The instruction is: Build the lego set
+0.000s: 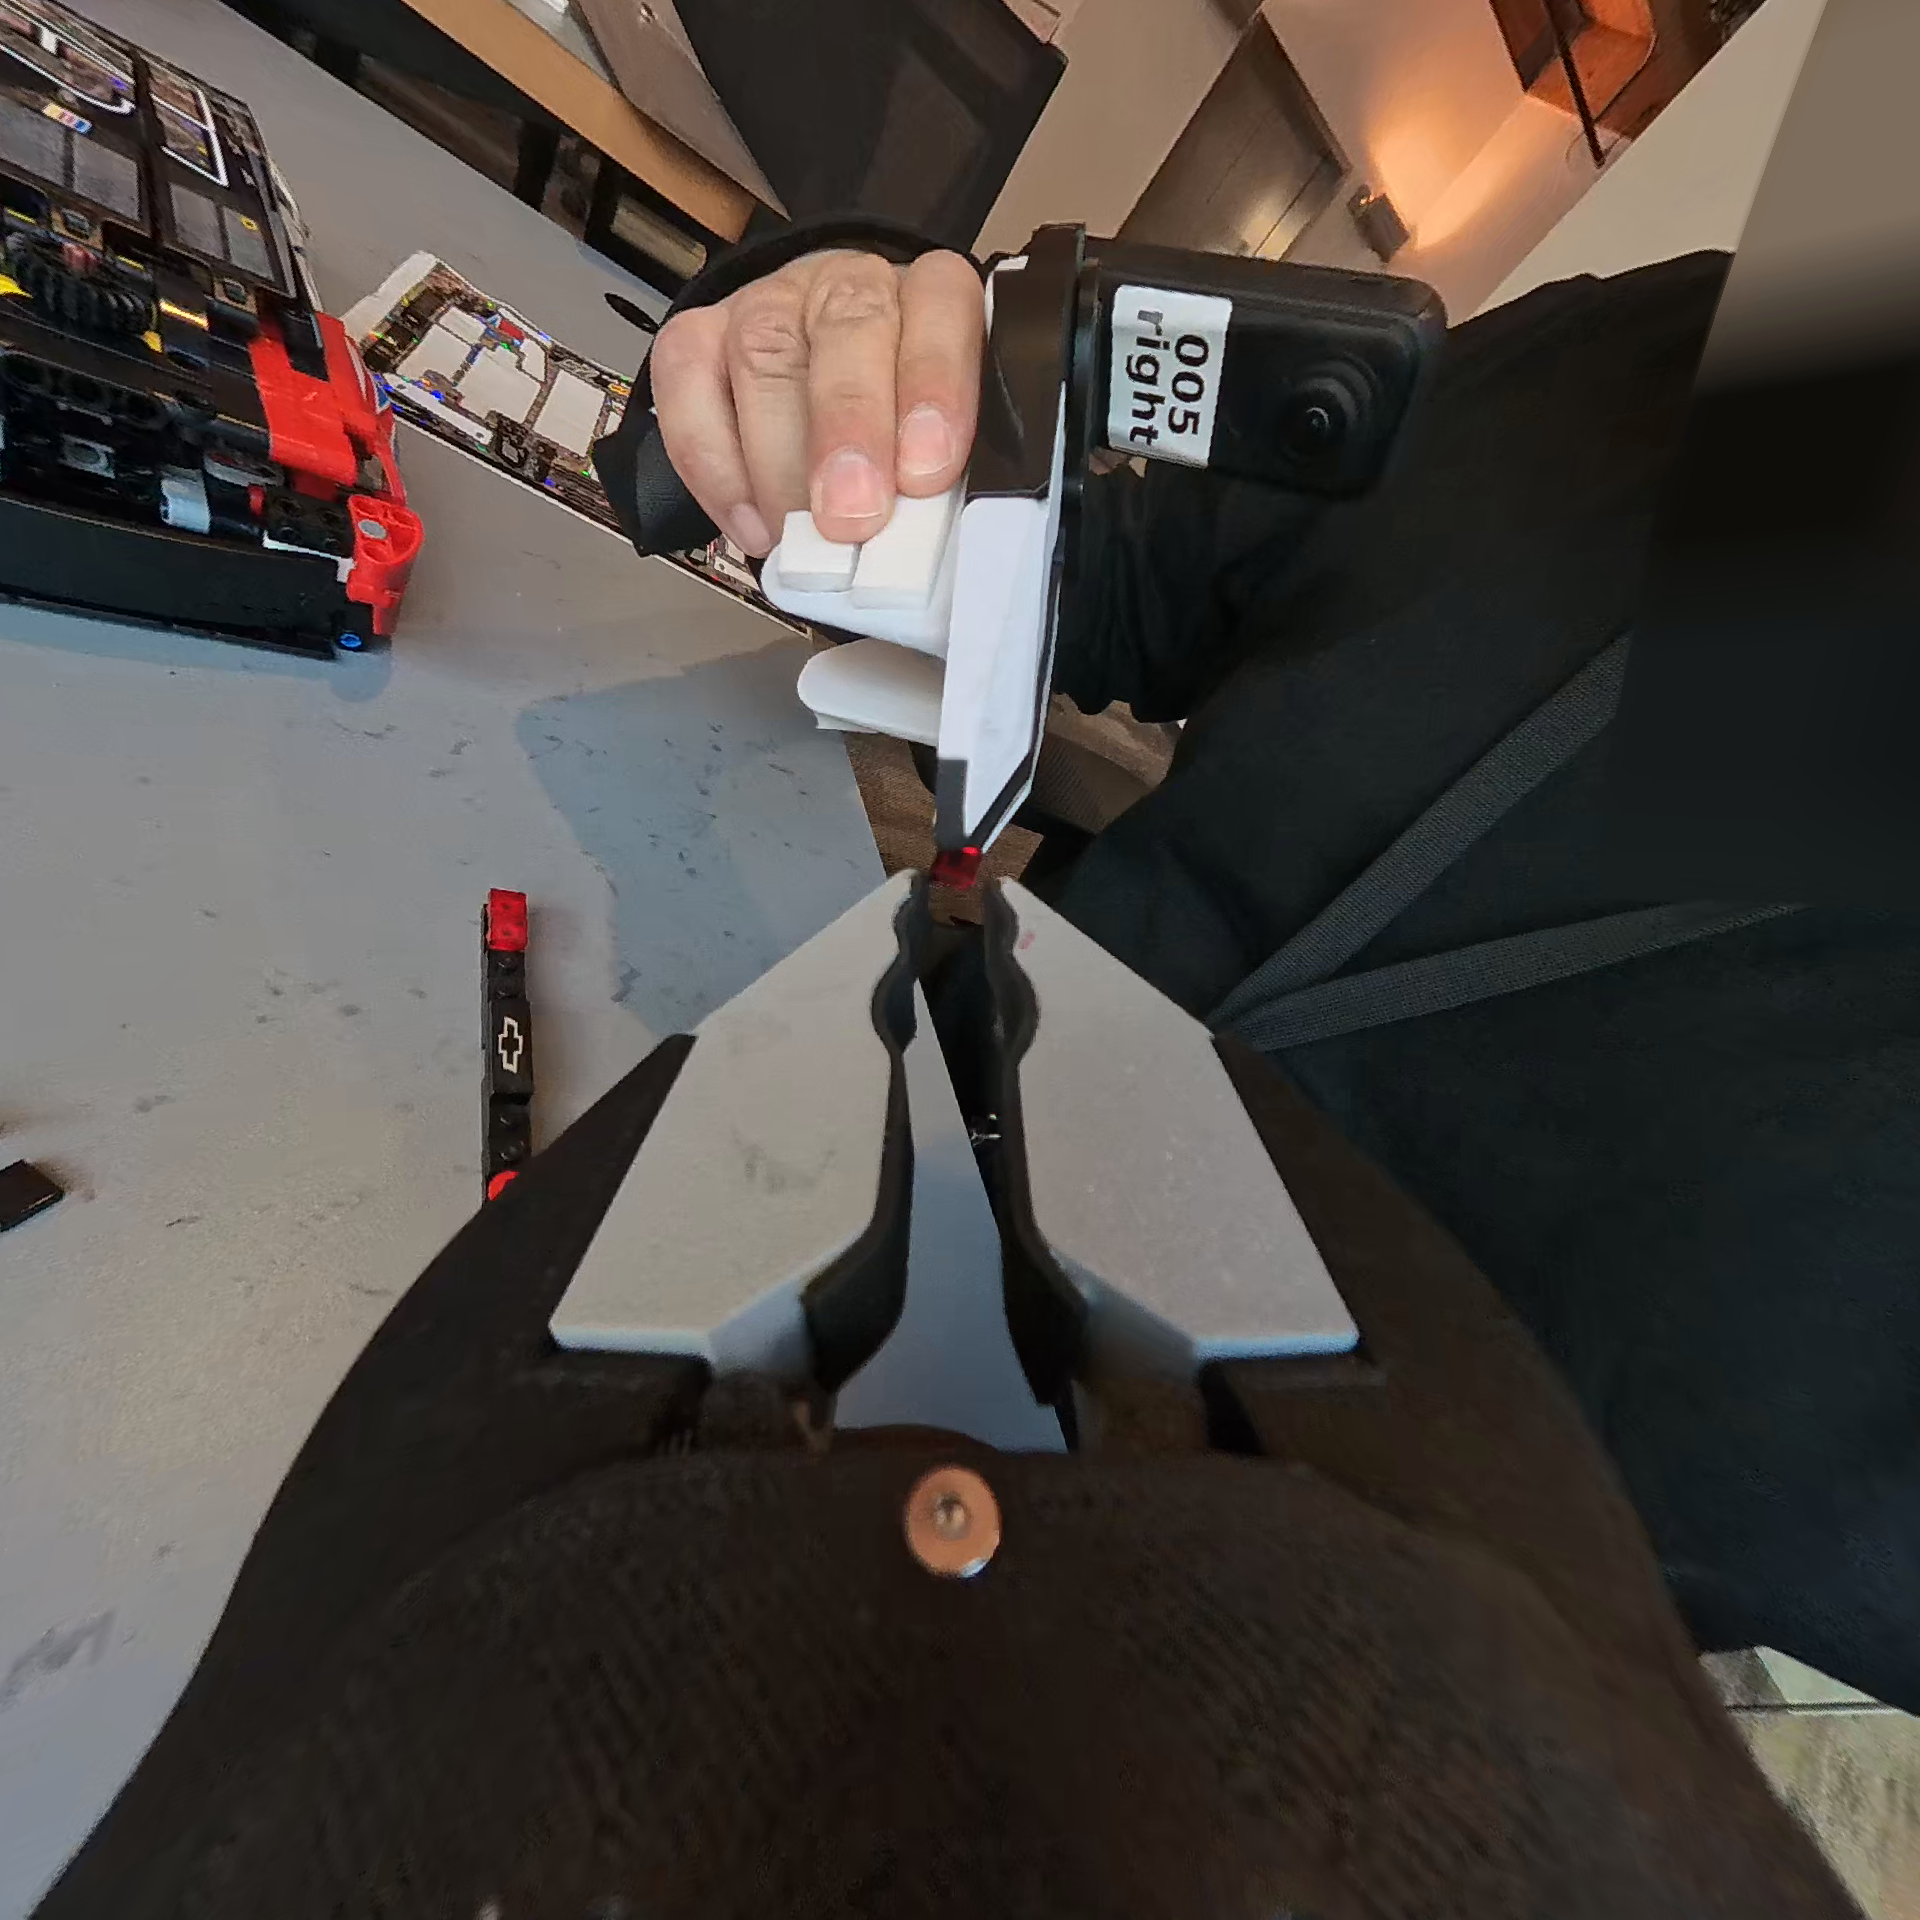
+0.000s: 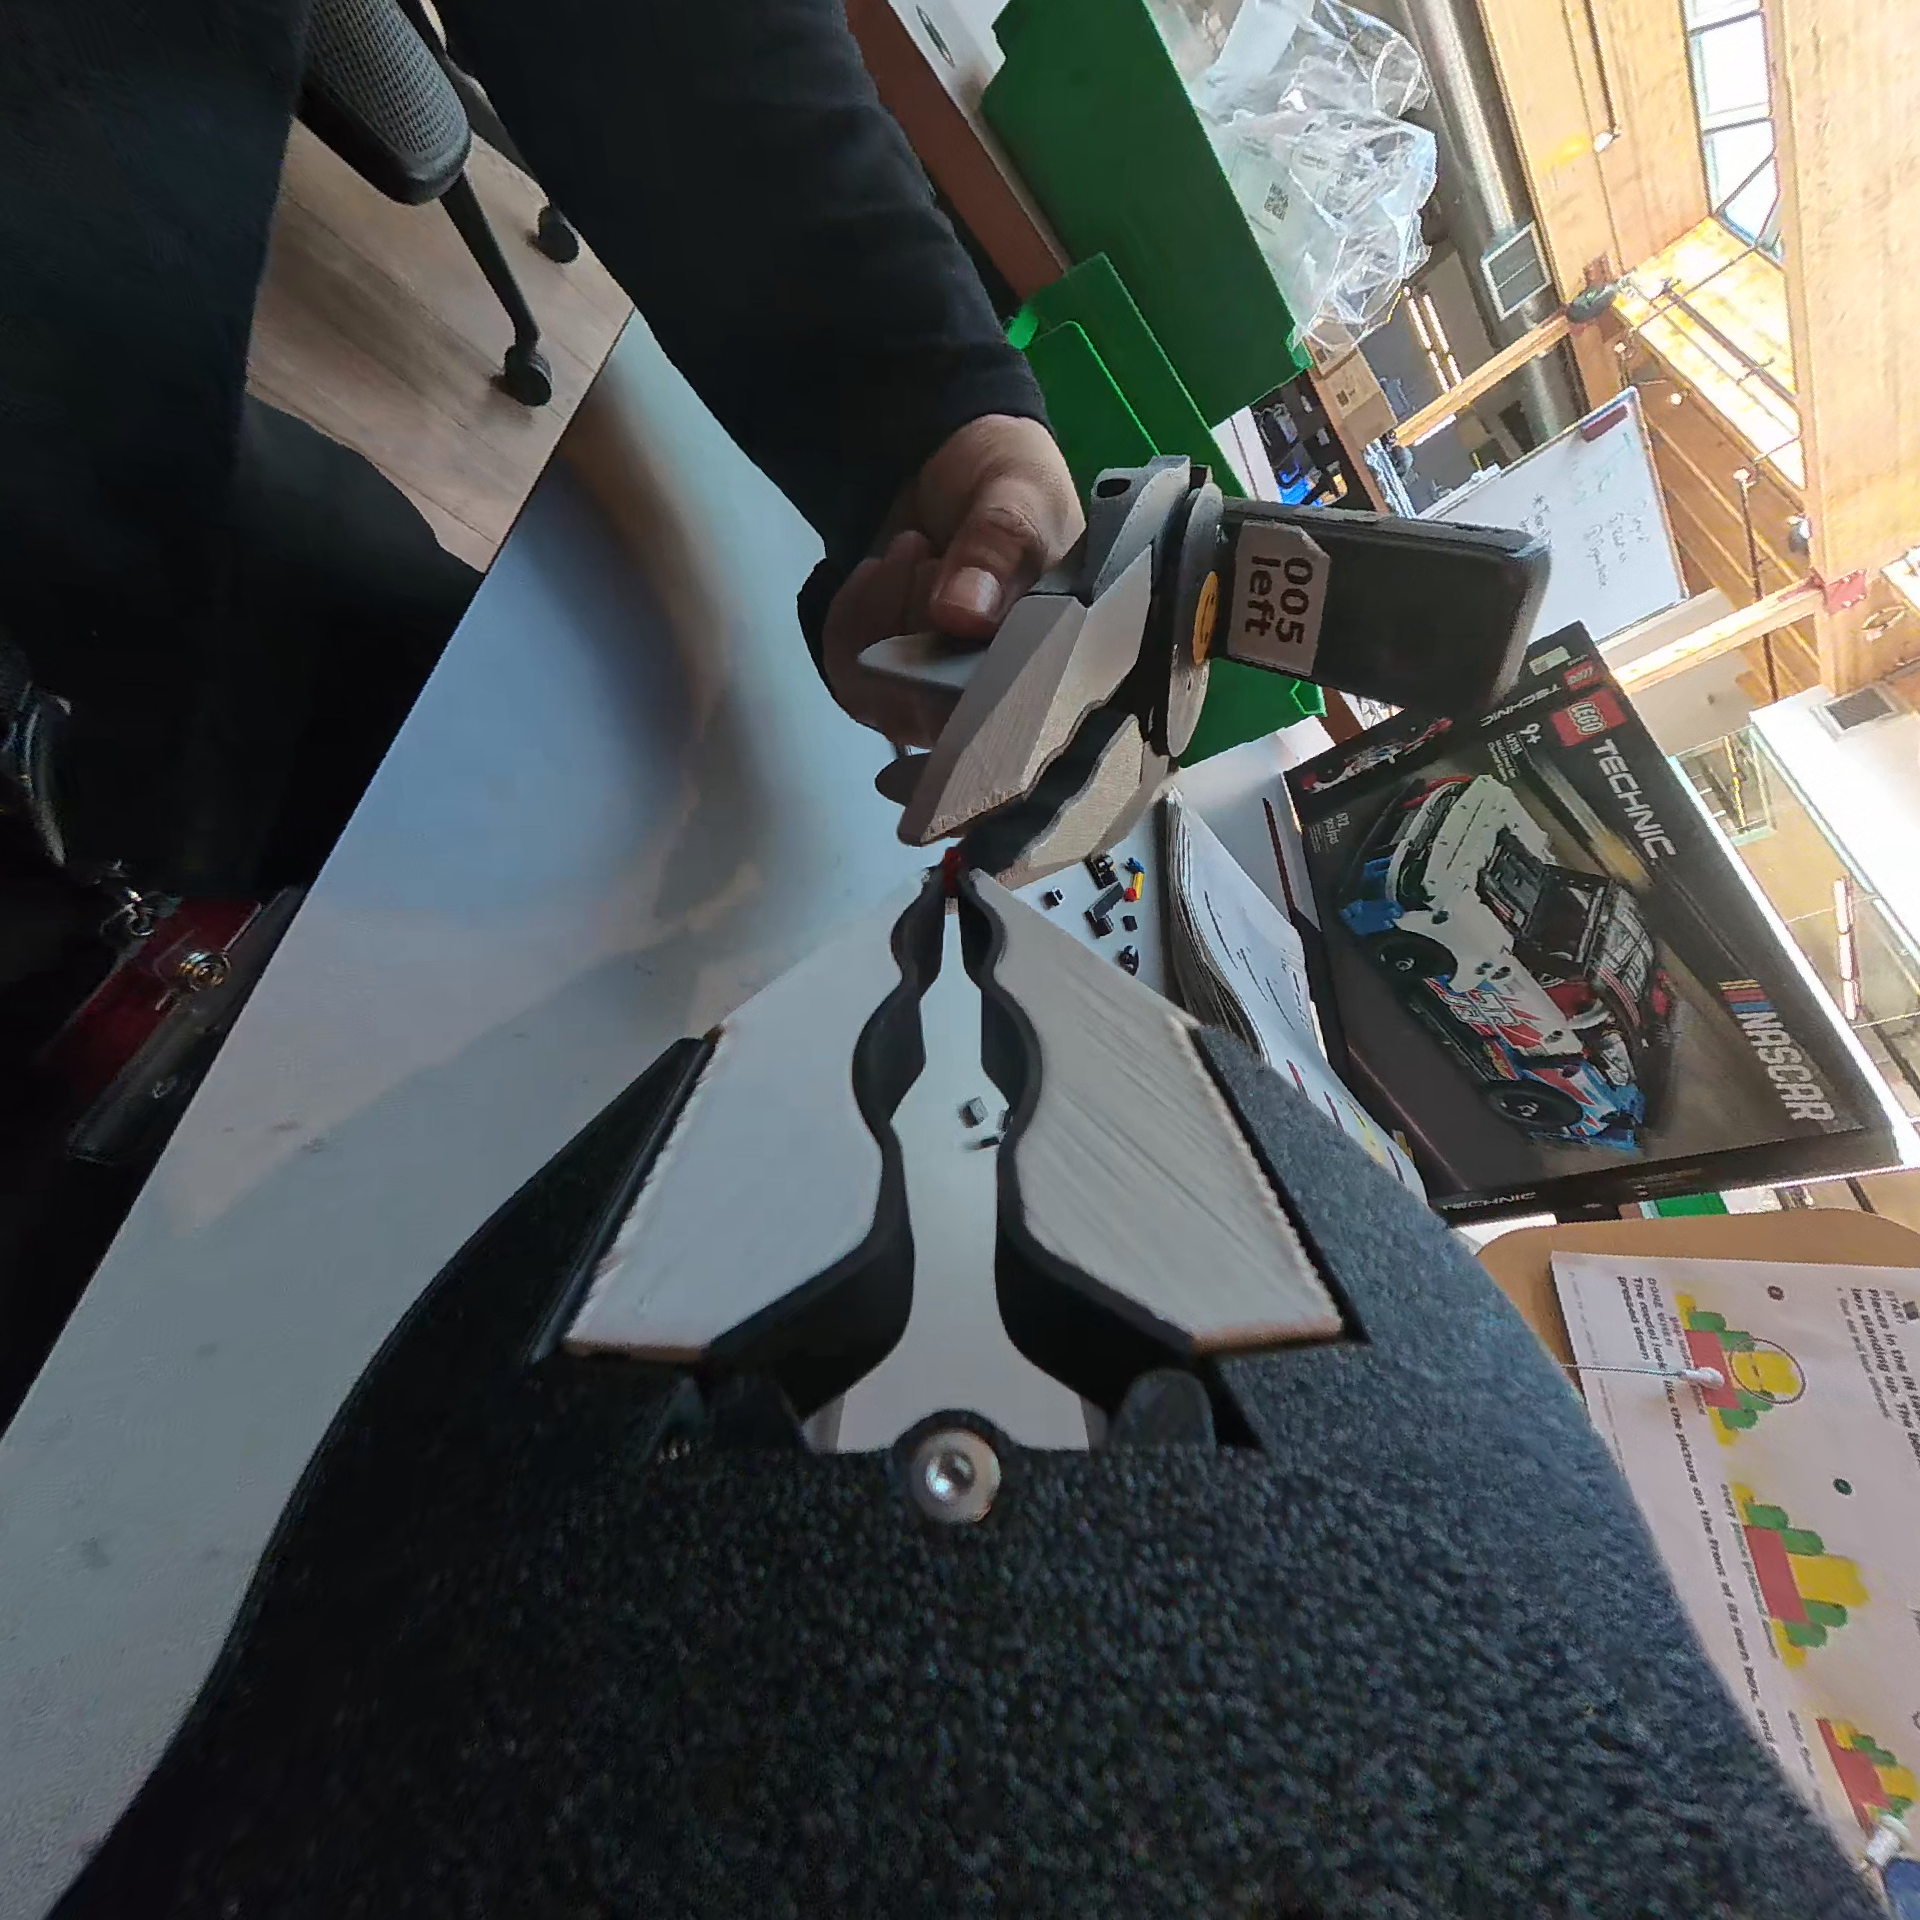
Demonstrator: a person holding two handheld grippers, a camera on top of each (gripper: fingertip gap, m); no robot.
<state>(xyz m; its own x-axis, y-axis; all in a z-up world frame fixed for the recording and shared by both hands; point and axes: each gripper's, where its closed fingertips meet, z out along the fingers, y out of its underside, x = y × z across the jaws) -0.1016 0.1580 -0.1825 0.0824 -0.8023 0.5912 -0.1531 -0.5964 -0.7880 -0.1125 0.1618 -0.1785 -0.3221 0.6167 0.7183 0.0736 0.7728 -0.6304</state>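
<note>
A small red piece (image 1: 954, 868) sits where both grippers' tips meet, above the table edge. My right gripper (image 2: 948, 888) is shut on it, and it shows as a red speck (image 2: 948, 862) at my own tips. In the left wrist view the right gripper (image 1: 958, 844) comes down from above in a person's hand. My left gripper (image 1: 952, 896) has its jaws a narrow gap apart, its tips against the red piece; whether it grips is unclear. The left gripper also shows in the right wrist view (image 2: 961, 836). A part-built black and red model (image 1: 208, 416) stands on the table far left.
A black beam with a red end (image 1: 507, 1039) and a black tile (image 1: 26, 1195) lie on the grey table (image 1: 312, 831). A sticker sheet (image 1: 499, 384) lies behind. The set's box (image 2: 1600, 935), a booklet (image 2: 1236, 935), loose small pieces (image 2: 1112, 894) and green bins (image 2: 1143, 208) are farther off.
</note>
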